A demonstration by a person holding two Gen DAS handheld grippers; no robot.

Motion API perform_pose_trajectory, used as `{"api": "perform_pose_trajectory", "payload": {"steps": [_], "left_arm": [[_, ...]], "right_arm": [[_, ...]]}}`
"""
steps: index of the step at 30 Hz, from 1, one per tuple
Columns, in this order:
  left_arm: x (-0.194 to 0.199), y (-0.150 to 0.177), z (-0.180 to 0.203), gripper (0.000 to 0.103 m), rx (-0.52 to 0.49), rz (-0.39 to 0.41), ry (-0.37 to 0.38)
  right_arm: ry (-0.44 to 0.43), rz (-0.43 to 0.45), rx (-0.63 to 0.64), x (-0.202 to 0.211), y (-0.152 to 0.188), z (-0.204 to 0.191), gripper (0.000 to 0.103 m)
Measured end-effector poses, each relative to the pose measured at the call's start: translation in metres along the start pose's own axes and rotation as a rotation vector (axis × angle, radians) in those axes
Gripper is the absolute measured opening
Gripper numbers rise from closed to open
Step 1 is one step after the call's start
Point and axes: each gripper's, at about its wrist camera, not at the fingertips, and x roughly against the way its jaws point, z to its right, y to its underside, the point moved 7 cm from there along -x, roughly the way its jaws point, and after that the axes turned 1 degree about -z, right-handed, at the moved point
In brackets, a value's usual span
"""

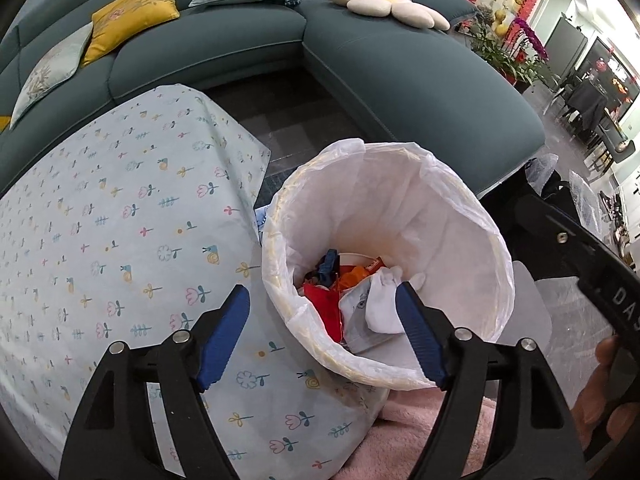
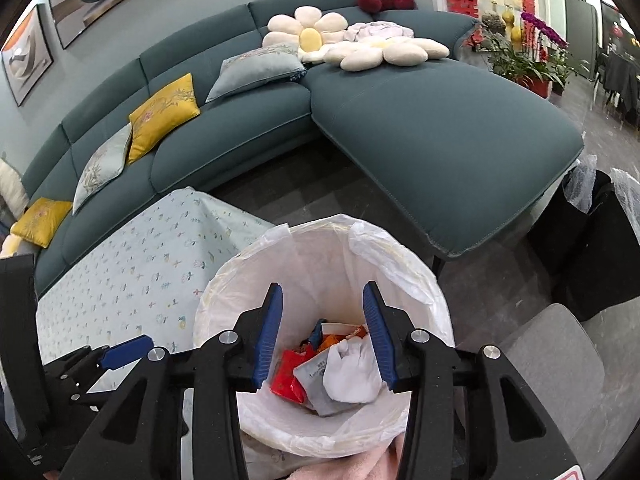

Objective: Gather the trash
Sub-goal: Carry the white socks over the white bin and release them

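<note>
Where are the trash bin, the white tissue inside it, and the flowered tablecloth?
trash bin [image 2: 420, 276], right wrist view, rim.
white tissue [image 2: 352, 372], right wrist view, middle.
flowered tablecloth [image 1: 120, 220], left wrist view, flat top.

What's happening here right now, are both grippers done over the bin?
A person is holding a gripper in each hand above the white-lined trash bin, beside the floral tablecloth. The right gripper hangs over the bin's mouth with its jaws apart and nothing between them. The left gripper is open too, straddling the bin's near rim and gripping nothing. Wrappers and a crumpled white tissue lie at the bottom of the bin.
</note>
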Motion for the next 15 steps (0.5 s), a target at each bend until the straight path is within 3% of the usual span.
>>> {"api": "perform_pose_trajectory", "payload": {"steps": [15], "left_arm": [[0.003,0.001,0.003,0.071,-0.008,0.007,-0.016]], "right_arm": [[0.0,-0.042,0.024,-0.005,0.015,-0.007,0.043]]}}
